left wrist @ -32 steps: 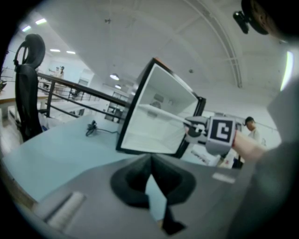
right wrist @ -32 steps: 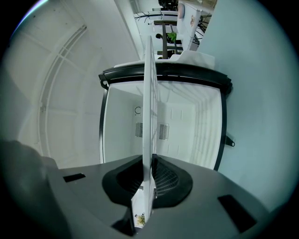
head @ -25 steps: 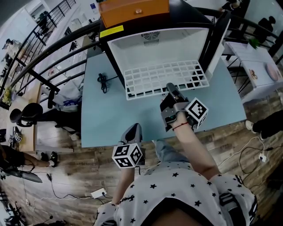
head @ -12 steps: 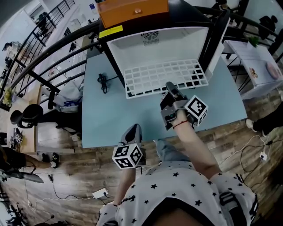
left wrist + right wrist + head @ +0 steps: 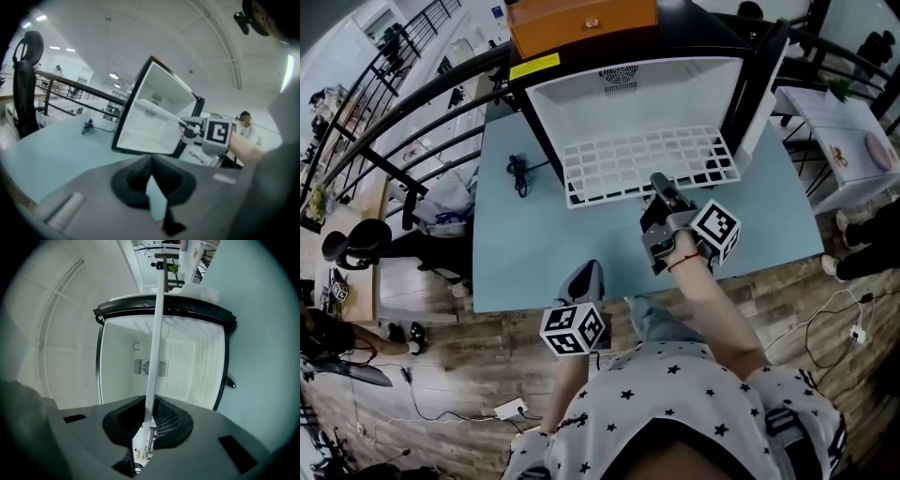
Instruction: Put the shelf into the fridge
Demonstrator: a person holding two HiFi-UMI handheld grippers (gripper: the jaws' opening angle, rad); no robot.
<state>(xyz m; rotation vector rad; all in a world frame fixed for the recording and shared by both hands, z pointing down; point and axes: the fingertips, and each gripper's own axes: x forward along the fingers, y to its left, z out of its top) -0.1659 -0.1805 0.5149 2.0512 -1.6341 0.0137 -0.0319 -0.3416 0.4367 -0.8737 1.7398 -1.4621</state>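
Head view looks down on the pale blue table (image 5: 534, 253), with the open white-lined fridge (image 5: 633, 98) straight ahead of both sets of fingers and its door (image 5: 759, 84) swung out beyond the right fingers. An orange box (image 5: 581, 23) sits on the fridge top. The white grid shelf (image 5: 637, 164) reaches from the right fingers forward into the fridge mouth: its far edge is inside the cavity, and its near part sticks out over the table.

The right gripper (image 5: 661, 186) has its 2 jaws clamped on the shelf's near edge. In the right gripper view the shelf shows edge-on, a thin white strip running from between the pads into the cavity.

The left gripper (image 5: 584, 281) hangs at the table's near edge, well back from the shelf. Its 2 jaws meet at the tips with nothing between them.

A black cable (image 5: 518, 173) lies coiled on the table, ahead and left of the left fingers.
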